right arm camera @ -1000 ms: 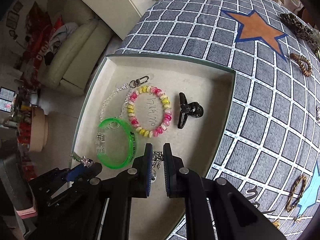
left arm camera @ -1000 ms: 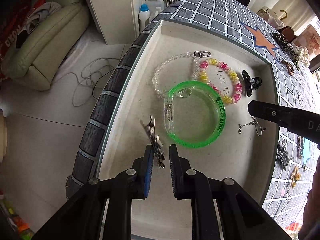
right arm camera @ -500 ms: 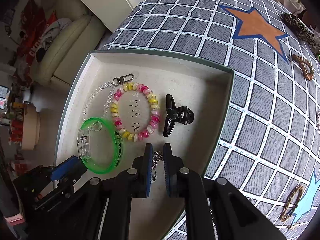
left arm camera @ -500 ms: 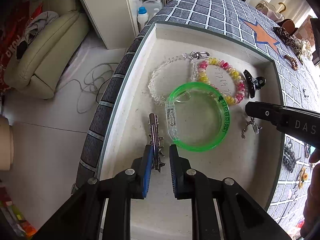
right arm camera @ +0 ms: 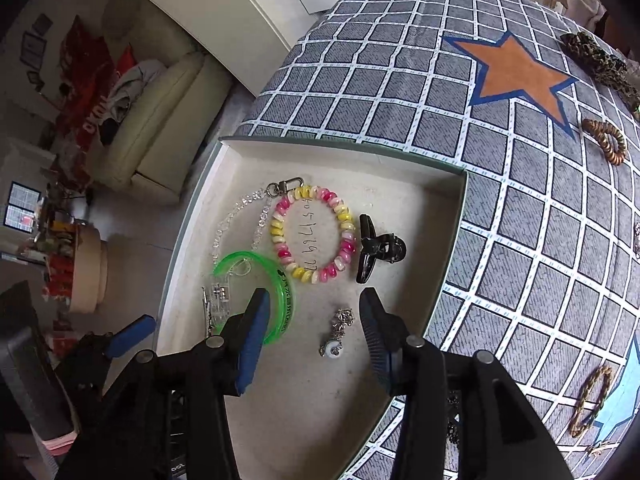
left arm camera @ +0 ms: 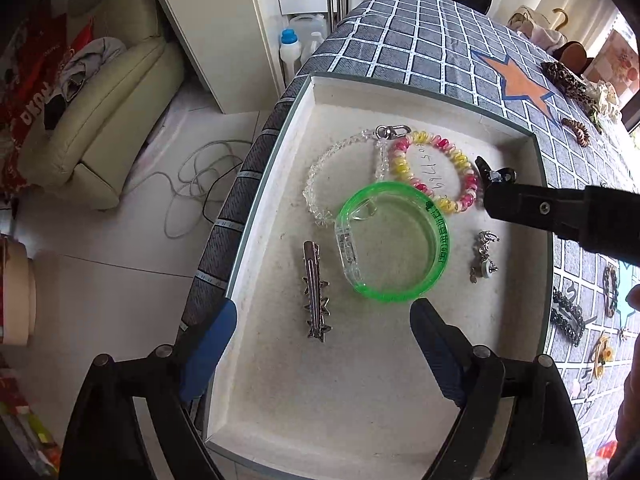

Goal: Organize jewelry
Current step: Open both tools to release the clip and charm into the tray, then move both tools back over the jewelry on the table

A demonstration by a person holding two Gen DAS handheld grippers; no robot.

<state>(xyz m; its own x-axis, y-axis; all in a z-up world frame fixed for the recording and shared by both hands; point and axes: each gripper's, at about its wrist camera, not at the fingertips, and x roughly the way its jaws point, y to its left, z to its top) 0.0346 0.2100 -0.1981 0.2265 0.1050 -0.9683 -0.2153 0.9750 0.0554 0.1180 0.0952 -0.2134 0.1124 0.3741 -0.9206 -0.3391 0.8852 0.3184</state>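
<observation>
My left gripper (left arm camera: 322,344) stands wide open and empty; the silver hair clip (left arm camera: 315,292) lies on the tray floor just ahead, between the fingers, long axis running straight away from me, so a re-grip would need no wrist turn. My right gripper (right arm camera: 312,328) is likewise open and empty, with the small silver charm (right arm camera: 338,332) flat between its fingers, slightly right of centre, long axis also pointing forward. Each piece is nearest the gripper above it. Change from half a second ago: both pairs of jaws were nearly shut on these items; now both are released into the white tray (left arm camera: 400,92). Further ahead: green bangle (left arm camera: 394,240), then clear bead strand (left arm camera: 344,152), pink-yellow bracelet (right arm camera: 312,236), black claw clip (right arm camera: 376,250). Beyond the tray's right wall, loose pieces on the checked cloth (right arm camera: 400,80) appear unsorted; likely next targets.
</observation>
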